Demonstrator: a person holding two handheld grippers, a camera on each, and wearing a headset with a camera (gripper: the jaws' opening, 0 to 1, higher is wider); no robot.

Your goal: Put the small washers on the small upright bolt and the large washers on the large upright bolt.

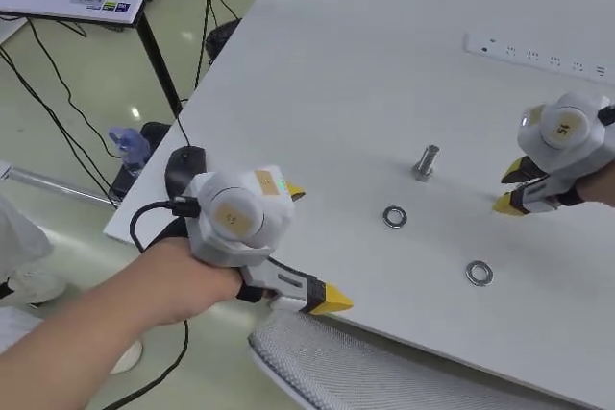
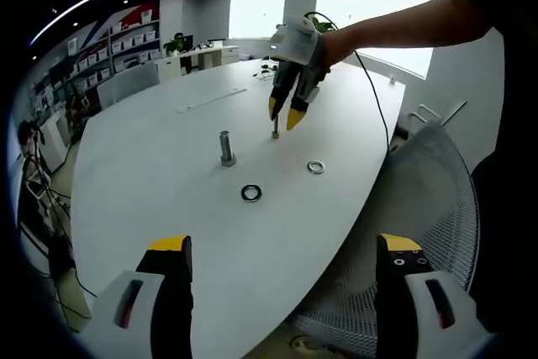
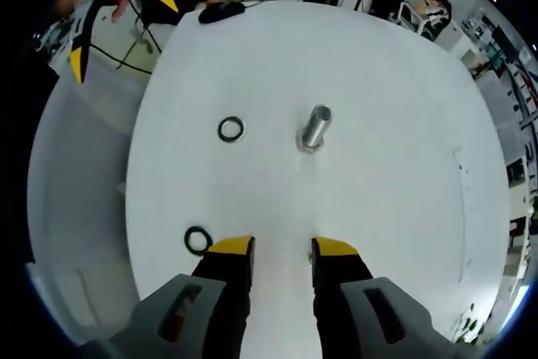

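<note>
Washers first: one flat silver metal ring washer lies on the white tabletop, just to the near left of the large upright steel bolt. A second silver ring washer lies nearer and further right, close to the table's near edge. Both are flat and loose, so I'd call this the very start of the pick-up step, with nothing threaded yet. The head view has the left gripper out at the near left edge, above the grey mesh chair back, and the right gripper at the right, beyond the second washer. Over to the left gripper view: its own yellow-tipped jaws stand wide apart with nothing between them, well short of the washers. A small thin upright bolt shows just beneath the right gripper's tips, to the right of the large one. Right gripper view now: its jaws are parted by a narrow gap, empty and pointing toward the large bolt, with the second washer just beside one jaw. Which washer is small and which large I cannot tell. The next move, as I judge it, is to drop one claw over a washer's rim, pinch that thin edge off the slick top, then lower the hole squarely over the matching bolt.
</note>
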